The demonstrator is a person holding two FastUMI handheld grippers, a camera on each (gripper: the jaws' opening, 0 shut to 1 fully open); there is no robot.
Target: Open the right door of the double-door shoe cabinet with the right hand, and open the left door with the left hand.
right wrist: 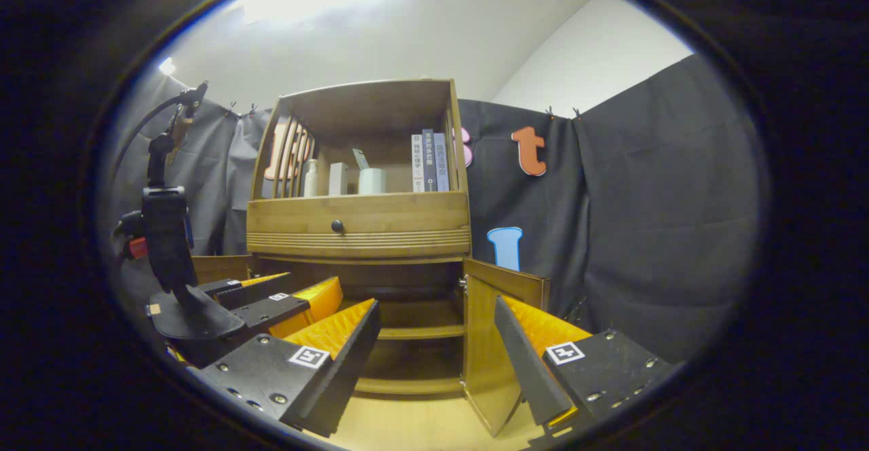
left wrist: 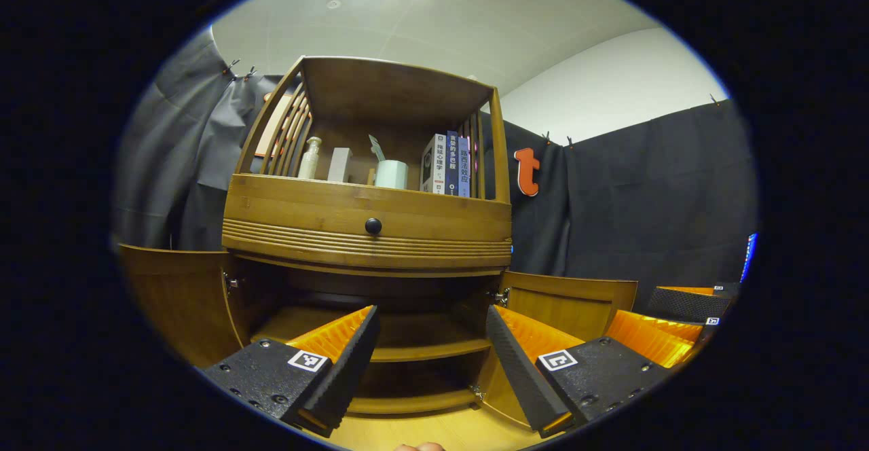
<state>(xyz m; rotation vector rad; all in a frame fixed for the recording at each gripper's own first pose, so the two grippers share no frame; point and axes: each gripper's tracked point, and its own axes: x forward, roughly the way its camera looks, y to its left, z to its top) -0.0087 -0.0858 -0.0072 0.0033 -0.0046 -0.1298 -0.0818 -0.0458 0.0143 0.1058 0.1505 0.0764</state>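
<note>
Doors on the shoe cabinet point(right wrist: 358, 223) both stand swung out already: the right door point(right wrist: 492, 342) hangs just beside your right tongs point(right wrist: 438, 363) and the left door point(left wrist: 180, 301) sits out beyond your left tongs point(left wrist: 431, 363), with both pairs of tongs spread apart, gripping nothing and facing the bare lower shelves point(left wrist: 421, 350). From here the likeliest slip, as I judge it, is a careless pull-back: clip the right door's edge with a finger and you knock it partway closed, or swing too wide and your two tongs bump each other
</note>
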